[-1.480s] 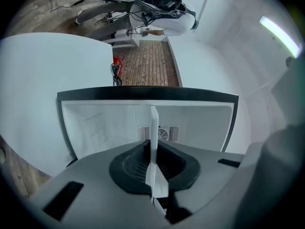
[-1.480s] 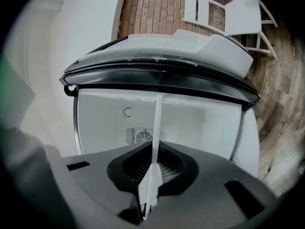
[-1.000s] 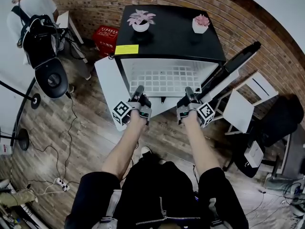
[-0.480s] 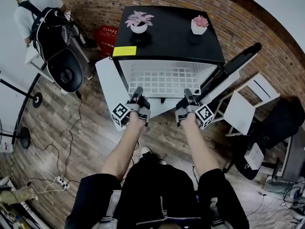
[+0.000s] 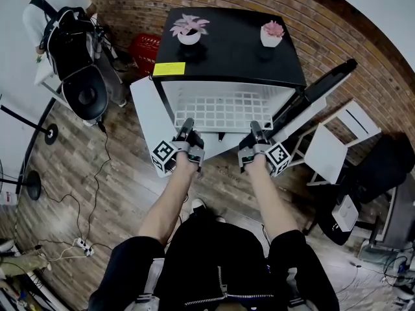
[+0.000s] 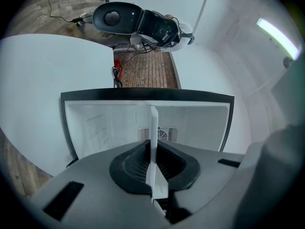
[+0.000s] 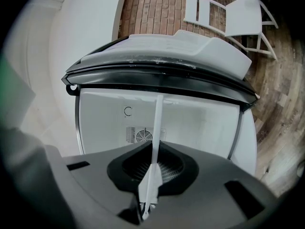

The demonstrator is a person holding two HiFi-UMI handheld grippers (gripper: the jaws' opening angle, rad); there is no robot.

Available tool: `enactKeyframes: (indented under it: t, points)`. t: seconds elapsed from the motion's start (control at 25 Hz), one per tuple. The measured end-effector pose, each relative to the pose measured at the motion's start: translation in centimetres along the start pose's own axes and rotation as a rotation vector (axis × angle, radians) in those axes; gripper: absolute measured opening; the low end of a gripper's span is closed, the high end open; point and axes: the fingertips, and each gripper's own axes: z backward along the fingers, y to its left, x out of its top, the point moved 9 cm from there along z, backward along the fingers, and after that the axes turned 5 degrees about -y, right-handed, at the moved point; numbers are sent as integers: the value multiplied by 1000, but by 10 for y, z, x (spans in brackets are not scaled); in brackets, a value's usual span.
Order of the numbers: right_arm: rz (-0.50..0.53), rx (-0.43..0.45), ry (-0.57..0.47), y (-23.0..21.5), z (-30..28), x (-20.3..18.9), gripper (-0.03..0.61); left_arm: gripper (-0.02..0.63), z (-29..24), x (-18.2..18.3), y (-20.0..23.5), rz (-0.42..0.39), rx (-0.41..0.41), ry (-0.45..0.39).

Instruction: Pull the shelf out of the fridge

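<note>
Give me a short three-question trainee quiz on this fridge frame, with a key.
1. True or false: the left gripper and the right gripper are both shut on the shelf, at its front edge.
2. What stands on the fridge? A) two potted plants B) a kettle C) a stack of books
3. Fill in: the door of the fridge stands ____.
Key: 1 true; 2 A; 3 open.

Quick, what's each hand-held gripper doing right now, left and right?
Left hand-held gripper: closed on the front edge of the white wire shelf.
Right hand-held gripper: closed on the same shelf's front edge.
</note>
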Motion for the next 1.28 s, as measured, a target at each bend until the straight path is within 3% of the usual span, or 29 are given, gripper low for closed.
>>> enactKeyframes:
  t: [1.28]
  points:
    - [1, 8, 25, -1, 32, -6, 31, 35, 33, -9, 1, 3, -3, -3]
